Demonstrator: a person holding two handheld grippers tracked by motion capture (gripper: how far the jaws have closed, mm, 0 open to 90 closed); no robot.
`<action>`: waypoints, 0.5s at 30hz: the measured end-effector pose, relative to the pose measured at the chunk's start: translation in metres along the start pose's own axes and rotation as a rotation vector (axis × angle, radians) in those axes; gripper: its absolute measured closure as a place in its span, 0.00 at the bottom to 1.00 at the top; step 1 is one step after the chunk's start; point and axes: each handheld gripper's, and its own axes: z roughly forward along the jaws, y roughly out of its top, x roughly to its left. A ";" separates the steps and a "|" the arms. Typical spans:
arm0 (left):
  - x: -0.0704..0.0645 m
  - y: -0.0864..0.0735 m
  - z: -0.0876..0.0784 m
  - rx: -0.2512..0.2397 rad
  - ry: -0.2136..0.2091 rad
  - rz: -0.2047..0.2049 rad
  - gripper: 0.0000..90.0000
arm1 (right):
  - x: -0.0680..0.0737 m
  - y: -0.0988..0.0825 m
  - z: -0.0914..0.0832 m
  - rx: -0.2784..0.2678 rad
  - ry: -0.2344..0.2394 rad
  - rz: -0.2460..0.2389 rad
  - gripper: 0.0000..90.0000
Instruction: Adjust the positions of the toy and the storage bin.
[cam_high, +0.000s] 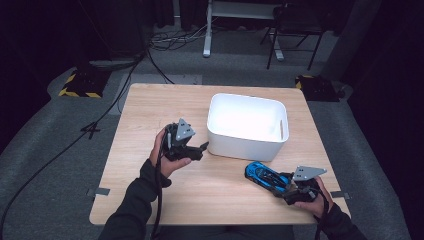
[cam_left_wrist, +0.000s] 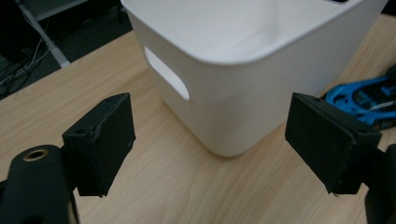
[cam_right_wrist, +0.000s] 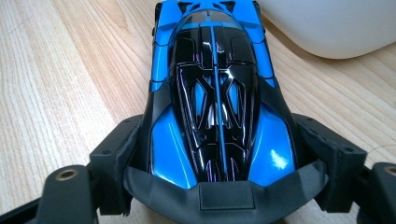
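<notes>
A: Right gripper (cam_high: 288, 184) was pinching the toy car (cam_high: 264, 176) at its rear, one jaw on each flank; the right gripper view had the pads pressed onto both sides of the tail behind the spoiler.

B: Car's position?

A: On the table (cam_high: 150, 110), just in front of the white bin (cam_high: 247, 145) and off its right front corner, close but apart from it. Long axis ran from the gripper toward the bin's front wall, nose leading, tail in the grip.

B: So the bin lay which way?

A: Ahead of the car and a bit to the left, past its nose. I judged the next move as a lift over the near rim.

B: Left gripper (cam_high: 204, 148)?

A: Spread wide, nothing between the jaws. It sat just beside the bin's left front corner, pointing at it; its own view had the corner and the handle slot (cam_left_wrist: 166, 79) between the pads. Nearer the bin, but well apart from the car.

B: Materials?

A: Car: glossy hard plastic, blue with a black canopy (cam_right_wrist: 212, 93), low wedge, matte black rear wing. Bin: smooth white plastic, rounded corners, open top. Table: pale wood-grain laminate.
</notes>
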 end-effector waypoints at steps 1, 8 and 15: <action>-0.001 -0.005 0.001 0.013 0.004 0.004 0.18 | 0.000 0.000 0.000 0.000 -0.001 -0.001 0.26; -0.005 -0.039 0.002 0.095 0.023 0.055 0.18 | 0.000 0.000 0.000 0.000 -0.001 -0.001 0.26; -0.010 -0.076 -0.003 0.196 0.008 0.090 0.18 | 0.001 0.000 0.000 0.000 -0.005 0.004 0.26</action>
